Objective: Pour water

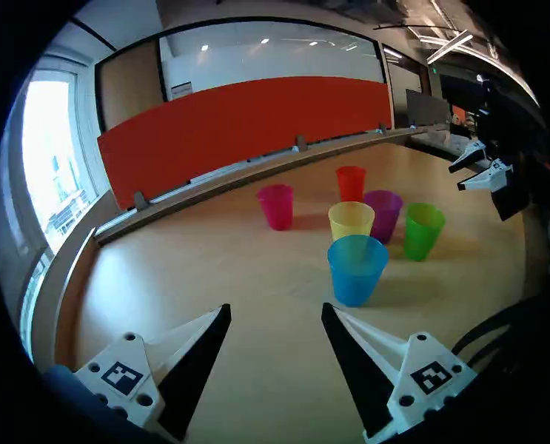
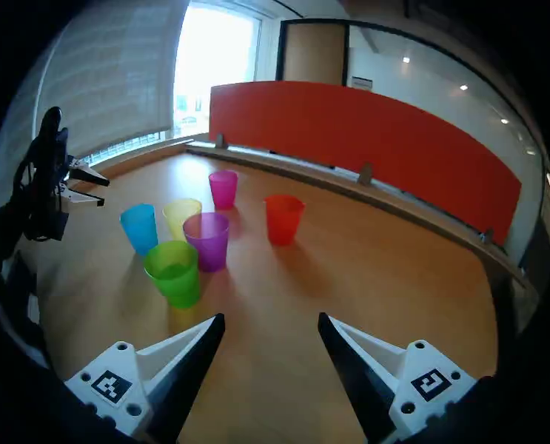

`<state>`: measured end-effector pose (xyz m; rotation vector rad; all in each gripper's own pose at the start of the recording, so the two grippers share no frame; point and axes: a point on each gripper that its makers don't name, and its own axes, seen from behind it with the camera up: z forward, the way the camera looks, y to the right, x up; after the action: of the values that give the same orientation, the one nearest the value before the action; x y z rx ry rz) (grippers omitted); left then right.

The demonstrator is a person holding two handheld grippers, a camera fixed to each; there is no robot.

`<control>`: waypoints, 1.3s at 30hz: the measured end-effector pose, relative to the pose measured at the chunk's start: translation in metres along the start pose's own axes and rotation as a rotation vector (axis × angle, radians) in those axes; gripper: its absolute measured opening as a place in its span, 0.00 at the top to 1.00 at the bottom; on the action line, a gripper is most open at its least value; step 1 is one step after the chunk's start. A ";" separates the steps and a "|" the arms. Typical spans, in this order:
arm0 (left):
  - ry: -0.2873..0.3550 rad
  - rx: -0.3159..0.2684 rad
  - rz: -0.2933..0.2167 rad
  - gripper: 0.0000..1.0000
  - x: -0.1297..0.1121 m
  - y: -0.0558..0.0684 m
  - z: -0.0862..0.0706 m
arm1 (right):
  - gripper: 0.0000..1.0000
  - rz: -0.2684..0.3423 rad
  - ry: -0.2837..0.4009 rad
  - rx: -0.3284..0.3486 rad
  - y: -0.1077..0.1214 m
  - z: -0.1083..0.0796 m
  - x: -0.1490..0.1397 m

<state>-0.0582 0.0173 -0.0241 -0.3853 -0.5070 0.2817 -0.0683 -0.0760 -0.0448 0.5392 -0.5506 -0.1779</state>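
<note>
Wooden bench (image 1: pixel 223 259), pale and smooth, backed along its far edge by a long red screen (image 1: pixel 245 133); a bright window (image 1: pixel 49 155) lies past one end.

Cups, plastic, see-through: six, one of each colour. All stand upright on the bench, mouths up, long axis vertical.
- blue cup (image 1: pixel 357 270): nearest my left tongs, just ahead of them and a little right of the gap.
- yellow cup (image 1: pixel 351 220): right behind the blue one.
- purple cup (image 1: pixel 383 214): just beside the yellow; from either view I cannot tell if they touch.
- green cup (image 1: pixel 423 231): at the cluster's outer side, nearest my right tongs.
- pink cup (image 1: pixel 276 206): on its own, set off from the cluster toward the screen.
- red cup (image 1: pixel 350 183): also on its own, near the screen side.

Contents: I cannot tell whether any cup holds water; the green one looks darker in its lower half in the right gripper view, no more than that.

Tongs: two.
- left tongs (image 1: pixel 275 306): open, fingers spread wide over bare bench, gripping no cup.
- right tongs (image 2: pixel 271 315): open likewise, fingers apart, pointed at the green cup and clear of it.

The two pairs face the cluster from opposite sides.
</note>
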 end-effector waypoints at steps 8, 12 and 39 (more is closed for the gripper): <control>0.062 0.058 -0.079 0.09 0.007 -0.015 -0.006 | 0.02 0.036 0.088 -0.088 0.012 -0.007 0.020; 0.090 0.080 -0.105 0.09 0.012 -0.021 -0.008 | 0.02 0.057 0.111 -0.120 0.016 -0.009 0.026; 0.312 0.210 -0.178 0.09 0.057 -0.027 -0.037 | 0.02 0.176 0.389 -0.360 0.042 -0.035 0.080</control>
<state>0.0132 0.0025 -0.0187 -0.1727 -0.2002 0.0980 0.0185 -0.0491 -0.0112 0.1638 -0.1760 -0.0009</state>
